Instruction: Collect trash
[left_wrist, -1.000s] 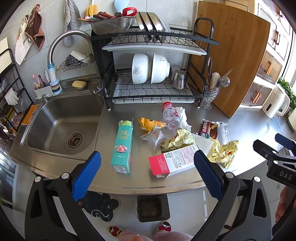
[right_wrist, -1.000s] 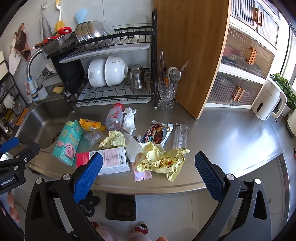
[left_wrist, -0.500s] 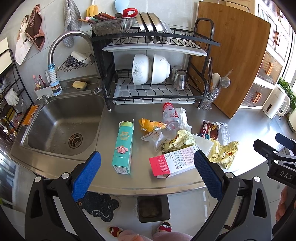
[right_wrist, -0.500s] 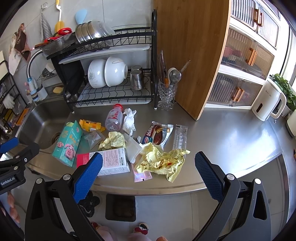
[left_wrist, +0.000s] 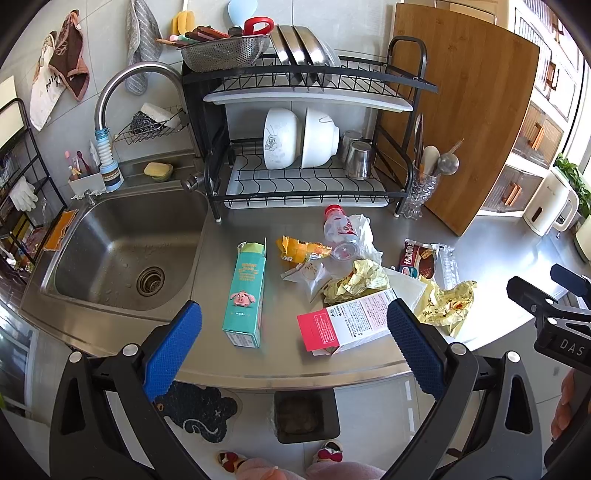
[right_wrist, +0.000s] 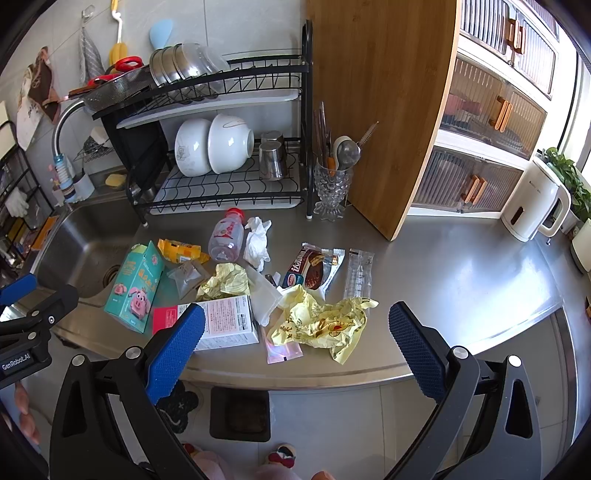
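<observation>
Crinkled yellow wrapper (right_wrist: 325, 325); boxy teal carton (left_wrist: 245, 295); steel counter (right_wrist: 461, 273).

The sink (left_wrist: 122, 254) is set at the left of the frame, with the dish rack (left_wrist: 306, 155) behind the counter (left_wrist: 280, 354) at upper centre. The carton (left_wrist: 245, 295) is laid left of the box (left_wrist: 347, 321). The bottle (left_wrist: 340, 232) is placed behind both. The bin (left_wrist: 306, 415) is positioned below the counter edge.

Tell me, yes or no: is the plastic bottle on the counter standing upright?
No. The plastic bottle lies on its side on the counter, red cap toward the dish rack, beside a crumpled white tissue.
</observation>
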